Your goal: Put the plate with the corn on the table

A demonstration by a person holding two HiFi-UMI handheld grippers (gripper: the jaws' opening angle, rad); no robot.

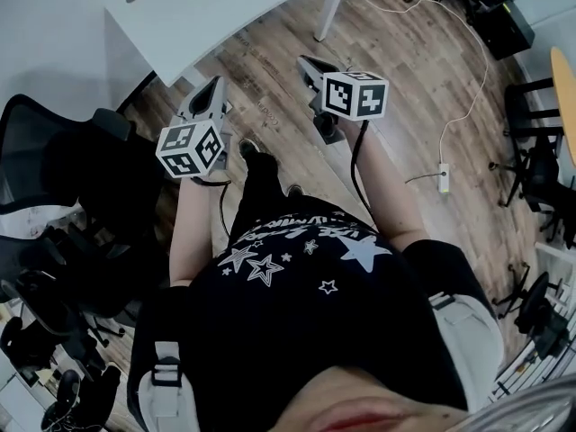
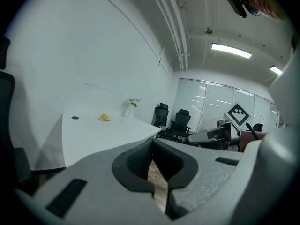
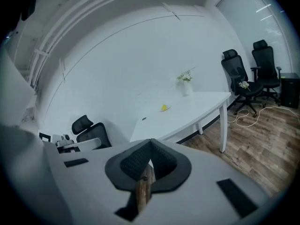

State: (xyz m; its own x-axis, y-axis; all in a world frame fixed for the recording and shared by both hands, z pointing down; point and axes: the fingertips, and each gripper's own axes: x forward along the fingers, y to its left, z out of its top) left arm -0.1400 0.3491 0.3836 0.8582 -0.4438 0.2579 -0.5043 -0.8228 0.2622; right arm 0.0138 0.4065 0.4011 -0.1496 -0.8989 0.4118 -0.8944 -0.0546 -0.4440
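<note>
As left gripper (image 1: 214,86), right gripper (image 1: 310,66) hang closed | table (image 1: 225,7) edge ahead | floor (image 1: 265,93) between

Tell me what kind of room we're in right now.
Most likely an office or meeting room: a long white table, black swivel office chairs on wood-look flooring, and strip lights on the ceiling.

No legible text anywhere. White lettering on person's black shirt (image 1: 297,306), above star print, too blurred to read. Marker cubes (image 1: 191,148) carry only black-white square patterns.
</note>
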